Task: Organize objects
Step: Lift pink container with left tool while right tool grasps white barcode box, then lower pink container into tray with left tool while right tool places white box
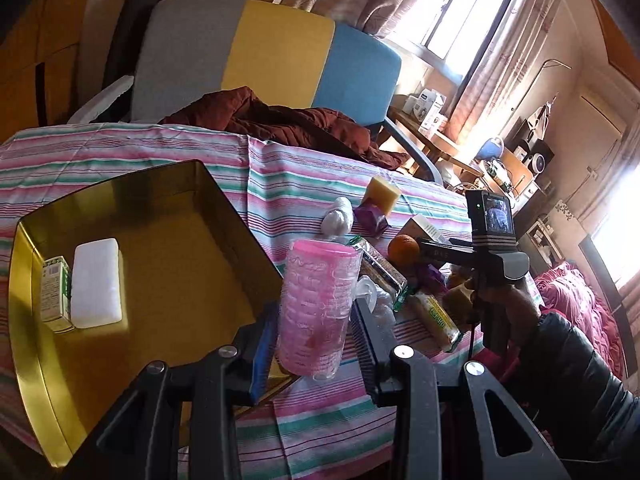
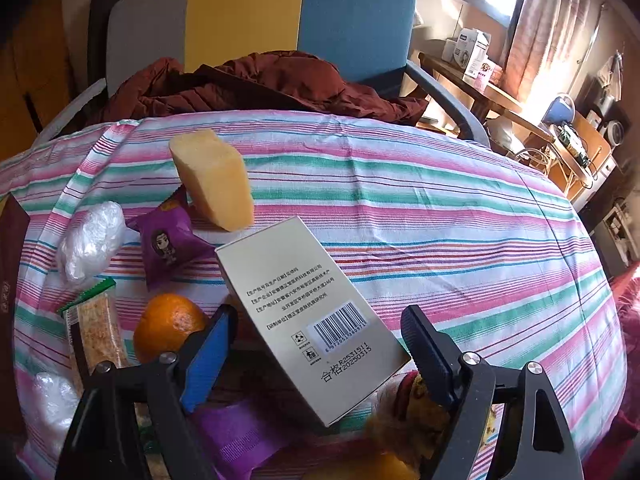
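Left hand-held gripper [image 1: 314, 340] spread around a pink plastic cup [image 1: 318, 308], fingers either side, can't tell if actually touching. Just beside the gold tray [image 1: 36, 344], which holds 1 white block [image 1: 97, 283] and 1 small green box [image 1: 54, 294]. Right hand-held gripper [image 2: 316, 356] spread wide, hovering over a beige barcoded box [image 2: 308, 316]. Orange [image 2: 168, 326], yellow sponge [image 2: 214, 178], purple snack packet [image 2: 168, 244] scattered nearby on the striped worktop [image 2: 460, 216].

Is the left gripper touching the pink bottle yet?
Cannot tell. In the left wrist view the pink bottle stands between the left gripper fingers, but no plain contact or gap shows.
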A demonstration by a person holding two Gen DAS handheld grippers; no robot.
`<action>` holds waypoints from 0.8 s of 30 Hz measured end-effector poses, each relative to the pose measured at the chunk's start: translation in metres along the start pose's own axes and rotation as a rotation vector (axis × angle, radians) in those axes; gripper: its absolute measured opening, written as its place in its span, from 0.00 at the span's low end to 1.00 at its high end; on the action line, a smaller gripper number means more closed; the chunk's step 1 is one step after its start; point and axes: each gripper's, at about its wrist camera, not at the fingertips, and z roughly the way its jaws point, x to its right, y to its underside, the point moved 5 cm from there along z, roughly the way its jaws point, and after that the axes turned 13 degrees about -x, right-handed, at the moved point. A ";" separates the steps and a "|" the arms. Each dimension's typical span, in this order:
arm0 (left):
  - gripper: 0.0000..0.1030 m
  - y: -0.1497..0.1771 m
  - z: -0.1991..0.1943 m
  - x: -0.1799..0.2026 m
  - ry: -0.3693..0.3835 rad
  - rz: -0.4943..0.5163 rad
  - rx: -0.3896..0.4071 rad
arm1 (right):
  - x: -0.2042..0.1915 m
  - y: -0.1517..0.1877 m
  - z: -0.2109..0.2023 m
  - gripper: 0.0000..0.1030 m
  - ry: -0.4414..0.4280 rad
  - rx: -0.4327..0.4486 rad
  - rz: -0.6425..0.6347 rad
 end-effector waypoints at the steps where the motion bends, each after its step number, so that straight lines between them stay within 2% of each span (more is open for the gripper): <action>1: 0.35 0.002 -0.001 -0.004 -0.002 -0.007 0.002 | 0.000 0.000 0.001 0.77 0.008 -0.001 -0.006; 4: 0.35 0.006 -0.003 -0.013 -0.010 -0.028 -0.001 | -0.001 0.000 -0.004 0.59 0.003 0.018 -0.015; 7: 0.35 0.011 -0.009 -0.024 -0.030 -0.050 0.002 | 0.002 -0.001 -0.009 0.51 -0.003 0.030 0.007; 10: 0.35 0.019 -0.019 -0.044 -0.055 -0.088 0.010 | 0.011 -0.003 -0.019 0.50 -0.011 0.066 0.051; 15: 0.35 0.043 -0.041 -0.093 -0.140 -0.165 0.006 | 0.024 -0.005 -0.044 0.49 -0.064 0.141 0.116; 18: 0.35 0.058 -0.046 -0.120 -0.184 -0.210 -0.010 | 0.024 -0.005 -0.064 0.50 -0.128 0.194 0.139; 24: 0.35 0.075 -0.041 -0.139 -0.235 -0.244 -0.049 | 0.003 0.000 -0.119 0.49 -0.204 0.299 0.096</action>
